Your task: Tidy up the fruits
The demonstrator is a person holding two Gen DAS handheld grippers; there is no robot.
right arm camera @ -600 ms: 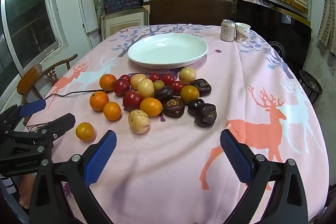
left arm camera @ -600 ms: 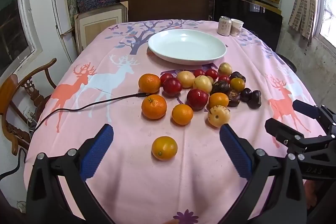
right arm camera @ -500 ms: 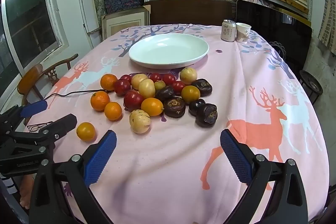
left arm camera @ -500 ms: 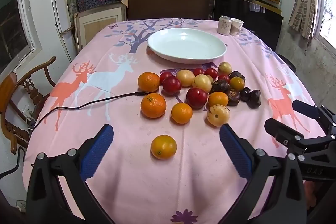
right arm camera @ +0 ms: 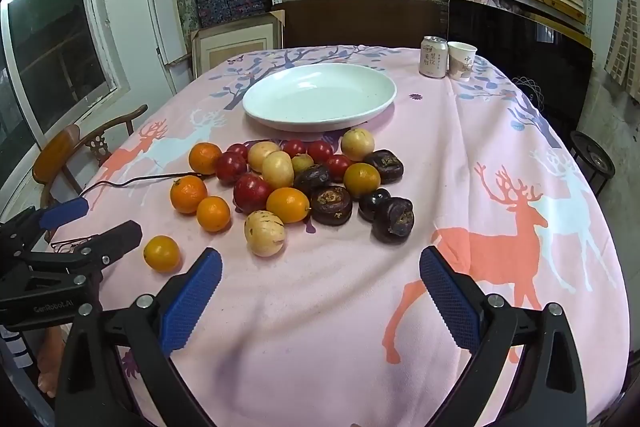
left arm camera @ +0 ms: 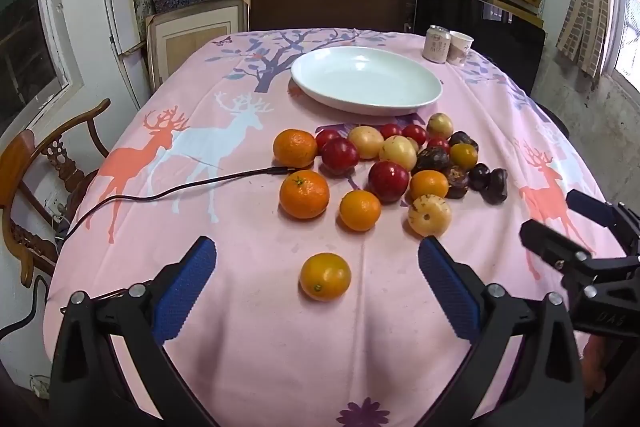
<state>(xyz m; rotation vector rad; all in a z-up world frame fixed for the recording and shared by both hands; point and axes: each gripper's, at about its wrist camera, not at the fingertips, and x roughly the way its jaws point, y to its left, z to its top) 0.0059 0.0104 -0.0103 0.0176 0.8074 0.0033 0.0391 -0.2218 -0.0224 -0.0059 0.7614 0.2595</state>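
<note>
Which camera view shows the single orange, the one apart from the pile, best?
The left wrist view: the lone orange lies near the centre, large, between the open fingers. The right wrist view shows it smaller, near the left side, beside the left gripper.

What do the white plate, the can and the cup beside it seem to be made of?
White plate: likely glazed ceramic; it is glossy, with soft light reflections and a thick rim. Can: probably thin metal, with a shiny silvery top edge and a printed wall. Cup: looks like paper, matte white with a rolled lip and printed characters.
</note>
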